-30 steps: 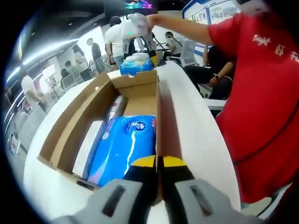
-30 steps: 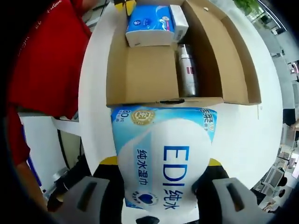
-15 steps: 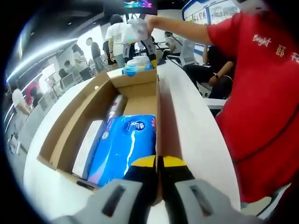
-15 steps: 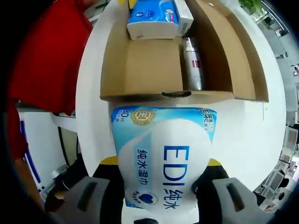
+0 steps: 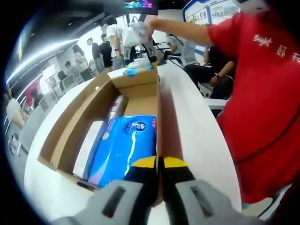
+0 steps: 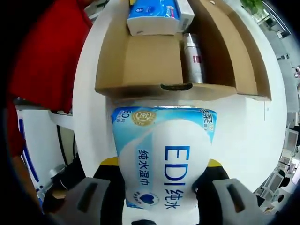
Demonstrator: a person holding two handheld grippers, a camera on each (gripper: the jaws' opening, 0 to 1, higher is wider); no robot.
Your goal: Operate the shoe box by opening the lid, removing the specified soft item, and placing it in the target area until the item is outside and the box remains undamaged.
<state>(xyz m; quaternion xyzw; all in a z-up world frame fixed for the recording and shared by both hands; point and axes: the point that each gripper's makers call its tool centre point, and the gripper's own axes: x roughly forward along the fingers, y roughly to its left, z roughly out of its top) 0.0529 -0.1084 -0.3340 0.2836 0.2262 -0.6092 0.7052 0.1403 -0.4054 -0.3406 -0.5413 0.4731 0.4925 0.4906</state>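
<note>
Right tool (image 6: 164,187) clamped on wet wipes pack (image 6: 164,159), held over white tabletop (image 6: 93,117) just outside open shoe box (image 6: 140,65) at 12 o'clock. Inside box: blue tissue pack (image 6: 152,14), bottle (image 6: 192,58), white box partly cut off. Left tool (image 5: 159,171) jaws together on box wall at 6 o'clock; people behind blurry.

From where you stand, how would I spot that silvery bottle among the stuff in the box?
Start at the open cardboard shoe box on the white table. Inside, a blue tissue pack sits at the far end with a white carton beside it. The bottle lies on its side along the right inner wall, nearer than the carton: the one slim, metallic cylinder among flat, boxy packs.
</note>
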